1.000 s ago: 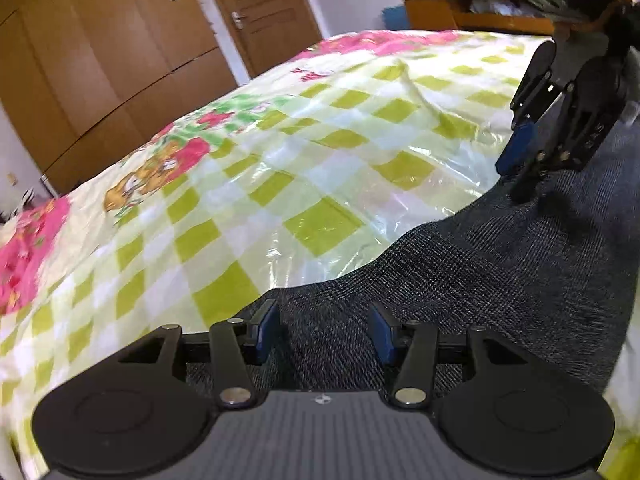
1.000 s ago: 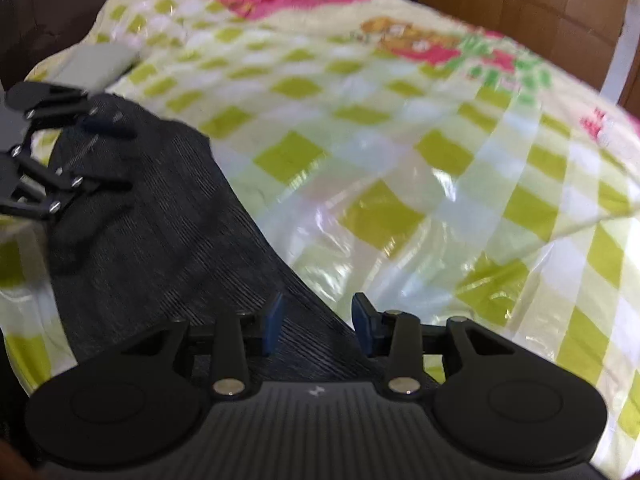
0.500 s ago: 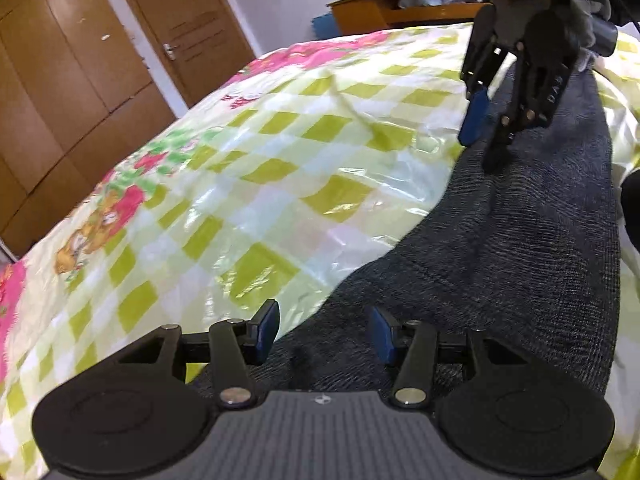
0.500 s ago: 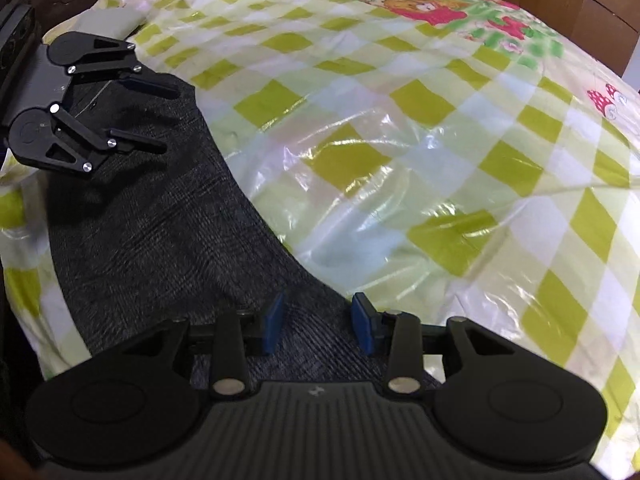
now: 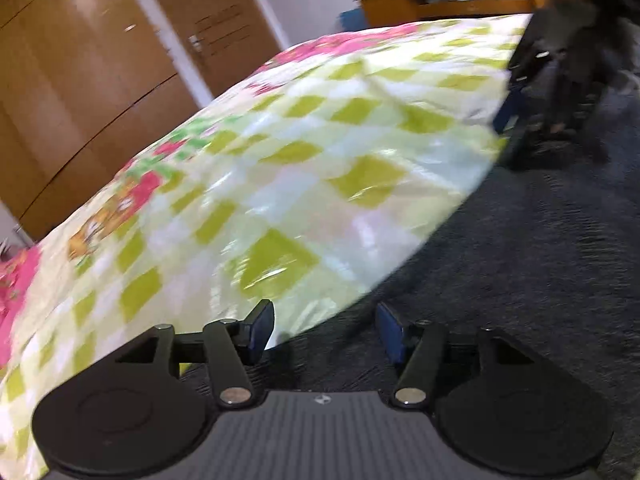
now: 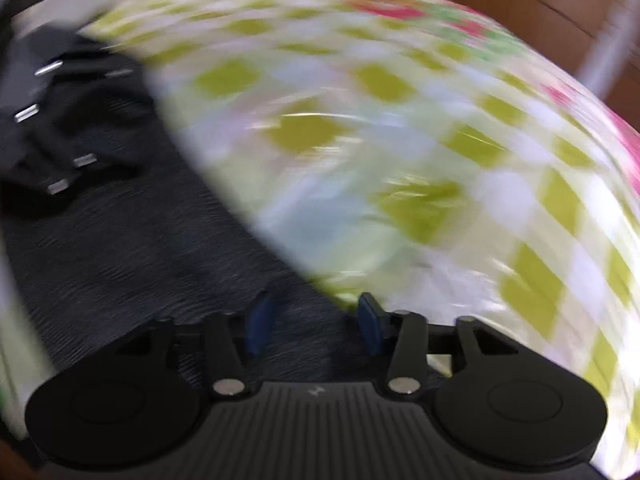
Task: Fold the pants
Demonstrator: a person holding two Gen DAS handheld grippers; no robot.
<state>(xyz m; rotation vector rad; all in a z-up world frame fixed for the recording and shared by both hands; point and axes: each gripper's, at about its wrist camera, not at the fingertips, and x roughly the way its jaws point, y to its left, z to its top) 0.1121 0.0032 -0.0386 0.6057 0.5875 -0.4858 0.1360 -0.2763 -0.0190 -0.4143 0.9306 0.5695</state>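
Observation:
Dark grey pants lie flat on a bed along its near edge; they also show in the right wrist view. My left gripper is open, its blue-padded fingers low over one end of the pants at their edge. My right gripper is open over the other end of the pants. Each gripper shows blurred in the other's view: the right one at the far end, the left one at the upper left. Both views are motion-blurred.
A shiny yellow-green checked bedcover with pink flower prints covers the bed. Wooden wardrobe doors and a wooden door stand beyond the bed. An orange wooden desk with clutter stands at the back.
Both grippers have swung and shifted over the pants, blurring the views. The jaws of both stand a little wider than before. The pants lie much as before.

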